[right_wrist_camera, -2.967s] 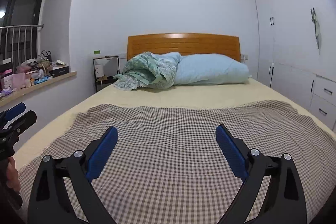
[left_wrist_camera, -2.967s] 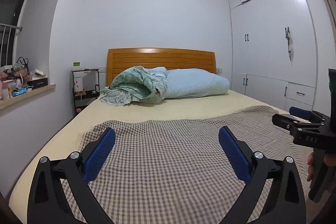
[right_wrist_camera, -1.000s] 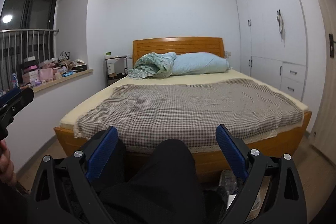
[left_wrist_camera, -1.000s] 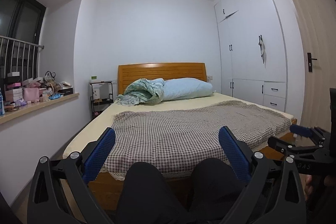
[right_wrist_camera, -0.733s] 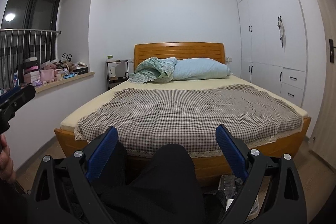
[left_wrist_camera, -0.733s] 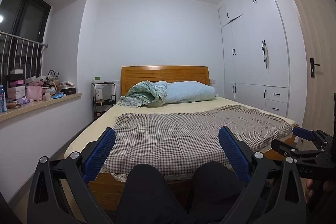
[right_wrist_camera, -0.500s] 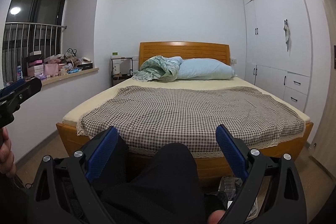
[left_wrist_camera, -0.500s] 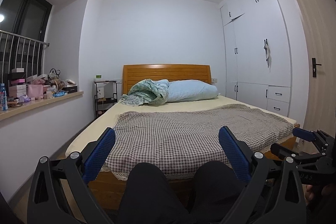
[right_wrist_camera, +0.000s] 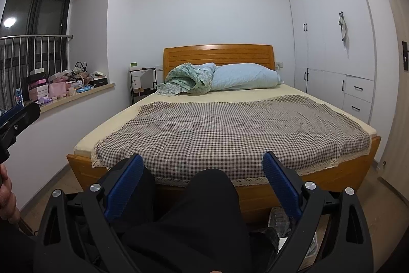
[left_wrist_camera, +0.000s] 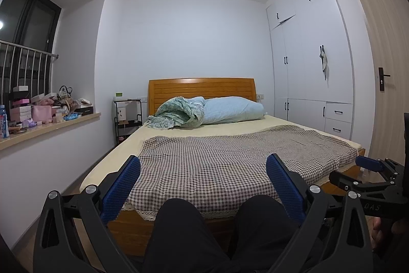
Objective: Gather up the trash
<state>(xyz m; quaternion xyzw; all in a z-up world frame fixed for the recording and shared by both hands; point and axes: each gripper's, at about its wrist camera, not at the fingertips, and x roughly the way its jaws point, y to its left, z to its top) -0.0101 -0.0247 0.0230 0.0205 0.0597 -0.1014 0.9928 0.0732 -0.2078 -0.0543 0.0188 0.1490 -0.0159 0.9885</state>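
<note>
My left gripper (left_wrist_camera: 203,186) is open and empty, held over the person's black-trousered knees (left_wrist_camera: 184,221) in front of the bed. My right gripper (right_wrist_camera: 202,182) is open and empty too; it also shows at the right edge of the left wrist view (left_wrist_camera: 368,170). A crumpled clear plastic piece with other bits (right_wrist_camera: 280,220) lies on the floor at the bed's foot, partly hidden behind my right finger. No trash shows on the checked blanket (right_wrist_camera: 230,129).
A wooden bed (right_wrist_camera: 255,196) fills the middle, with a pale blue pillow (right_wrist_camera: 245,79) and a green quilt (right_wrist_camera: 189,78) at the headboard. A cluttered windowsill (right_wrist_camera: 61,91) runs along the left. White wardrobes (right_wrist_camera: 332,42) line the right wall. A black rack (right_wrist_camera: 140,86) stands by the bed.
Both grippers have drawn back from above the blanket to beyond the bed's foot, so the person's knees and the floor now show. Both jaws stayed open.
</note>
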